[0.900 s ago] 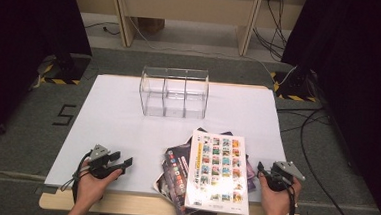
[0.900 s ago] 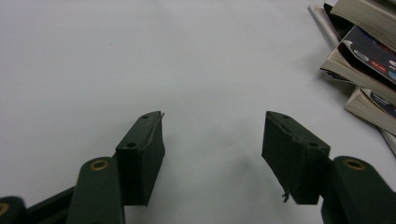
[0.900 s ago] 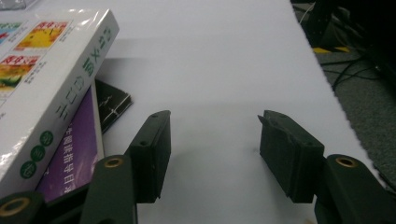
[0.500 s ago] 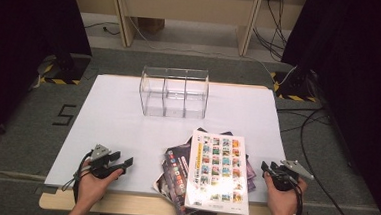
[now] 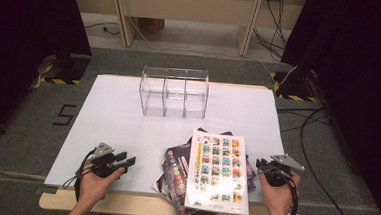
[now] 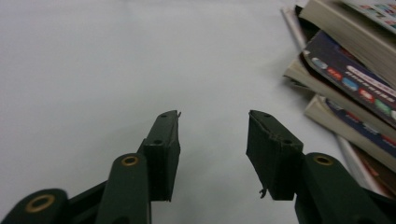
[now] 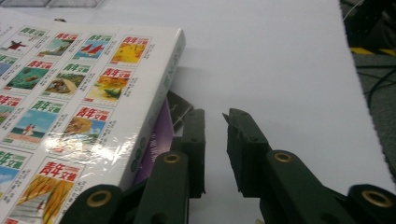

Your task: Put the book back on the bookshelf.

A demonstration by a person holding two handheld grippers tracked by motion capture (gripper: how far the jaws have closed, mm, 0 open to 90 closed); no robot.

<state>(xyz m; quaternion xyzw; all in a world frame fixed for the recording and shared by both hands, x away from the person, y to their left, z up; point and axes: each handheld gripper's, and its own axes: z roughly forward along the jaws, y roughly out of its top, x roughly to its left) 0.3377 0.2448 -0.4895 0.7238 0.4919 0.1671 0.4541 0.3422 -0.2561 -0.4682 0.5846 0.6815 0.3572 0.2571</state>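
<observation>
**Right gripper at the book stack's right edge; left gripper stands off**

Right gripper point(image 5: 266, 166): at the near right corner of the table, jaws pointing left toward the stack. Jaws part-open with a narrow gap, nothing between them; the pads touch nothing. In the right gripper view its left jaw lies just beside the right long edge of the white picture book point(image 7: 70, 93), and appears to sit a little under the overhang, though the angle is too shallow to be sure.

White picture book point(image 5: 218, 170): top of a loose stack of books point(image 5: 174, 169) at the near edge, centre-right. Long axis runs near to far, so its right side faces the right gripper directly.

Left gripper point(image 5: 125, 159): near left, jaws clearly apart and empty, pointing right over bare white table point(image 5: 113, 113). Stack is near but apart. Right hand is the nearer.

View differences: left gripper view gives the stacked spines and page edges point(image 6: 345, 79); high view alone gives the clear three-compartment organizer point(image 5: 174, 92), far centre, well apart from the stack.
</observation>
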